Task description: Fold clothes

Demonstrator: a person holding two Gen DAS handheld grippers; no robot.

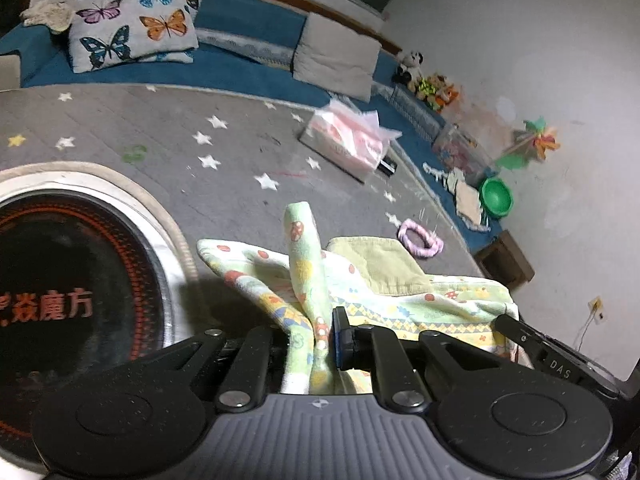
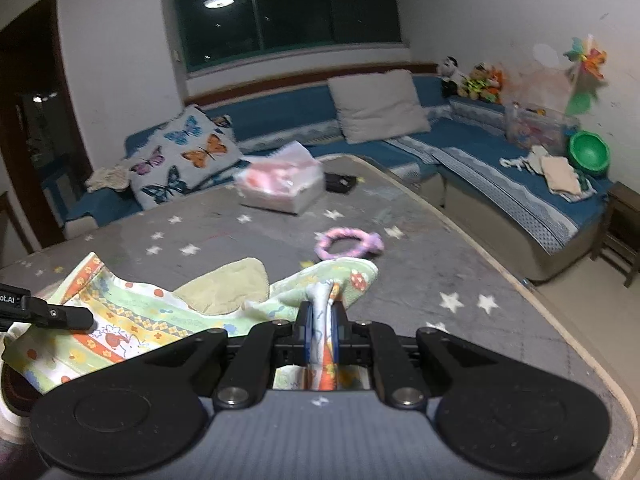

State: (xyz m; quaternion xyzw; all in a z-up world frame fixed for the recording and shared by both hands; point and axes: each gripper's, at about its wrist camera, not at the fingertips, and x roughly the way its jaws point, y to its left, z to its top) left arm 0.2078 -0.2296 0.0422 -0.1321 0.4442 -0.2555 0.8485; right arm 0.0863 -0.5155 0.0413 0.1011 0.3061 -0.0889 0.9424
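A pale green patterned cloth (image 1: 400, 300) with mushroom and flower prints lies crumpled on the grey star-print table (image 1: 200, 120). My left gripper (image 1: 310, 334) is shut on one bunched edge of it, which sticks up between the fingers. My right gripper (image 2: 320, 320) is shut on another edge of the same cloth (image 2: 132, 312). The cloth hangs between the two grippers, with its plain yellow-green back side (image 2: 228, 284) showing in the middle. The right gripper's finger shows at the right of the left wrist view (image 1: 520, 332). The left gripper's finger shows at the left of the right wrist view (image 2: 52, 316).
A round black induction cooker (image 1: 72, 280) is set in the table at the left. A pink ring toy (image 2: 348, 242), a pink tissue pack (image 2: 280, 184) and a small black object (image 2: 340, 182) lie farther back. A blue sofa (image 2: 500, 176) with pillows borders the table.
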